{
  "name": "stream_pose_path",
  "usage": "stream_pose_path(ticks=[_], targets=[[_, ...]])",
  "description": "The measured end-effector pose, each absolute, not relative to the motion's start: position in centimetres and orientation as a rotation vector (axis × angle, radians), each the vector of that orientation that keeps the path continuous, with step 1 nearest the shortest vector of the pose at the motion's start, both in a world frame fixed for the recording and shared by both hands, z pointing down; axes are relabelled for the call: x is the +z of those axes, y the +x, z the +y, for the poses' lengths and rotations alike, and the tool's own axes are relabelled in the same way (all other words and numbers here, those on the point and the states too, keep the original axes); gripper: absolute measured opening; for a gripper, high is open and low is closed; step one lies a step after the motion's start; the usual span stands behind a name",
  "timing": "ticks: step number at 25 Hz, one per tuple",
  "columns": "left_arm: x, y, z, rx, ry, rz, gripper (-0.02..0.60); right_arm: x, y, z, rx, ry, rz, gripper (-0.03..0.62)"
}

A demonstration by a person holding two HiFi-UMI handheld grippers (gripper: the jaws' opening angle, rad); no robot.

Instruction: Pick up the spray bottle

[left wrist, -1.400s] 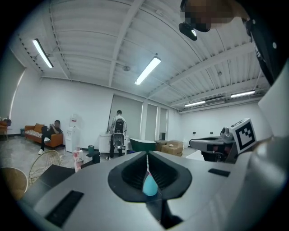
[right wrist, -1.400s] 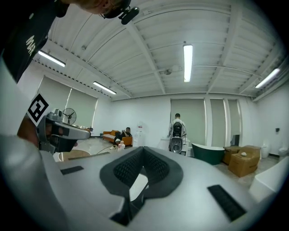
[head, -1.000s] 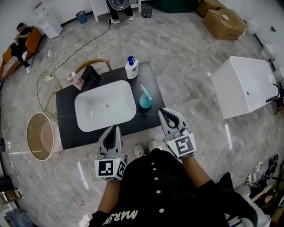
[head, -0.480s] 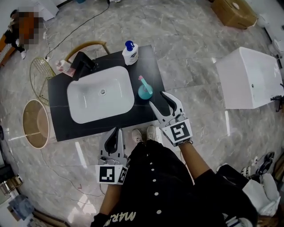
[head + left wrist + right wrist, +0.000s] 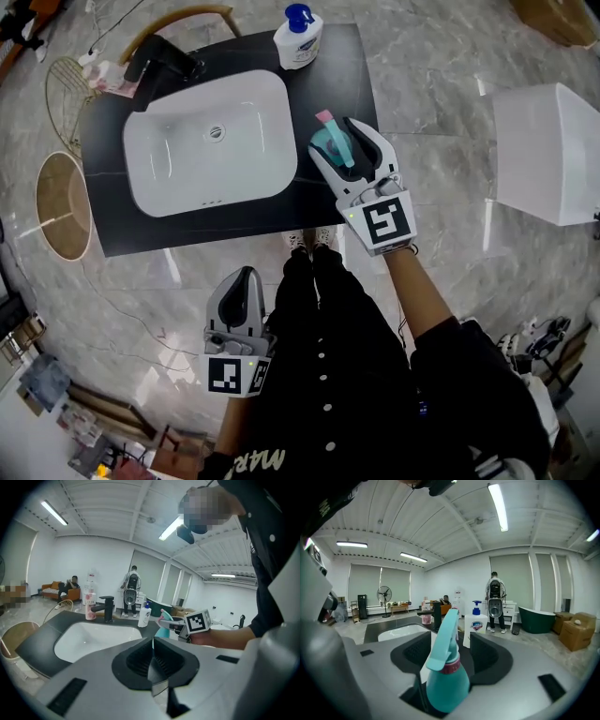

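Spray bottle [image 5: 446, 679]: teal round body, pink collar; by counter's [image 5: 323, 202] right edge.
Right gripper [image 5: 337, 142]: jaws opening, spray bottle between.
Left gripper [image 5: 246, 275]: closed, empty.
Pump bottle [image 5: 298, 39] label: blue, unreadable.

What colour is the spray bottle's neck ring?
The neck ring is pinkish red; right gripper view shows it best.

My right tool [image 5: 335, 142] reaches over the dark surface [image 5: 342, 66] beside the white basin [image 5: 211, 141]. Its jaws are opening with the teal spray bottle [image 5: 324, 143] between them, apparently untouched. My left tool [image 5: 245, 283] hangs over the marble floor [image 5: 427, 94], jaws together
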State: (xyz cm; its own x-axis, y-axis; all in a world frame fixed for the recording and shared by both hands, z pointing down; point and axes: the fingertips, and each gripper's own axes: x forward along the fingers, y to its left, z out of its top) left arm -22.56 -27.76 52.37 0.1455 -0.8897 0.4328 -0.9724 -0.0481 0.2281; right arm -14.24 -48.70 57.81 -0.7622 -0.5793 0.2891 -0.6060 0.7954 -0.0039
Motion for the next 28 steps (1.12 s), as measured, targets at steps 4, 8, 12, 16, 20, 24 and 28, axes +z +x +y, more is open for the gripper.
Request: stream_pose_path(ticks=[4,8,12,16,20,24,28], targets=[[54.1,-23.2,-27.1,0.266,1.912,-1.788,0.02,58.6,-15.4,-49.8,0.06,0.906,-2.724,0.183],[54.6,-23.7,-26.7,0.278,1.873,-1.803,0.02,58.8,-15.5,-50.0,0.02,0.917,-2.727,0.117],[54.3,-23.9,-26.8,0.277,1.88,-1.821,0.02,58.2,-15.5,-50.0,0.004,0.912,-2.735,0.113],[52.9,-24.2,-27.4,0.262,1.912,-1.841,0.02,55.8,-15.1,-49.7,-0.047,0.912,-2.743,0.112],[50.7,-24.5,-28.4,0.235,1.966,-1.86,0.02,52.2,-14.4,-49.0,-0.088,0.93,-2.756,0.112],[47.9,-24.7,-29.5,0.197,2.034,-1.878,0.02,47.9,-13.2,-47.6,-0.11,0.968,-2.776,0.112],[45.0,-24.4,-30.6,0.145,2.119,-1.875,0.02,44.0,-11.8,-46.0,-0.117,1.017,-2.781,0.112]])
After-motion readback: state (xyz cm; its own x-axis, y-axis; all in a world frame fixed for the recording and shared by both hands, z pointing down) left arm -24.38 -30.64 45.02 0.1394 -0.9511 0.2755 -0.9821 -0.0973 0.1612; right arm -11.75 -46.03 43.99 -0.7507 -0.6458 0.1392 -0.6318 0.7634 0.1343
